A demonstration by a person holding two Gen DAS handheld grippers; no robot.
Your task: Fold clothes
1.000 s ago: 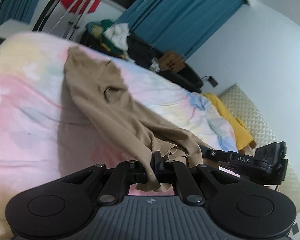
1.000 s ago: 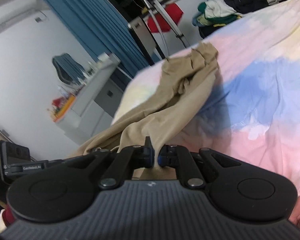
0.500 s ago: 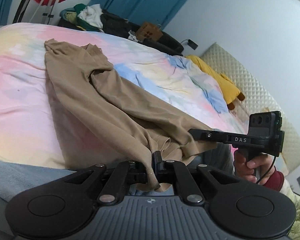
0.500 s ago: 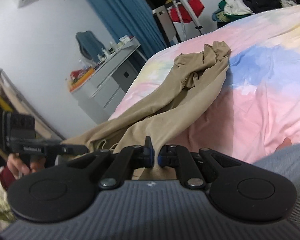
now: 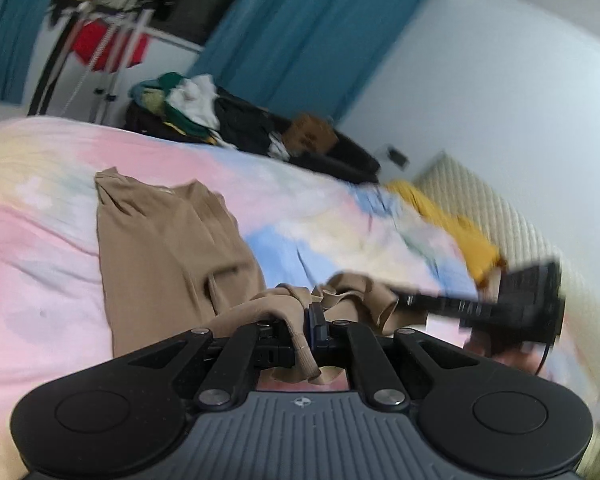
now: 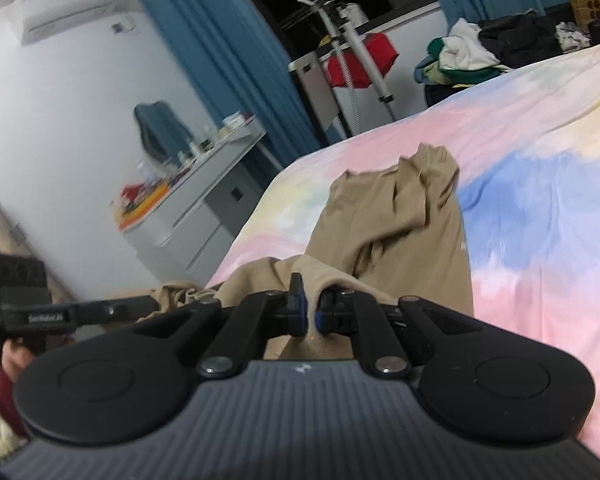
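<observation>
A tan garment (image 5: 168, 248) lies lengthwise on the pastel bed sheet (image 5: 32, 264); it also shows in the right wrist view (image 6: 400, 232). My left gripper (image 5: 306, 332) is shut on the garment's near edge, which bunches over its fingers. My right gripper (image 6: 310, 312) is shut on the same near edge, further along. The right gripper (image 5: 496, 308) appears blurred at the right of the left wrist view. The left gripper (image 6: 40, 308) appears at the left of the right wrist view.
A yellow garment (image 5: 448, 224) lies near the padded headboard (image 5: 500, 216). A pile of clothes (image 5: 204, 108) and a drying rack (image 6: 352, 48) stand beyond the bed's far end. A grey dresser (image 6: 204, 196) stands beside the bed.
Both grippers have swung forward and lower over the bed, carrying the garment's near edge with them. The garment now lies flatter and more spread on the sheet.
</observation>
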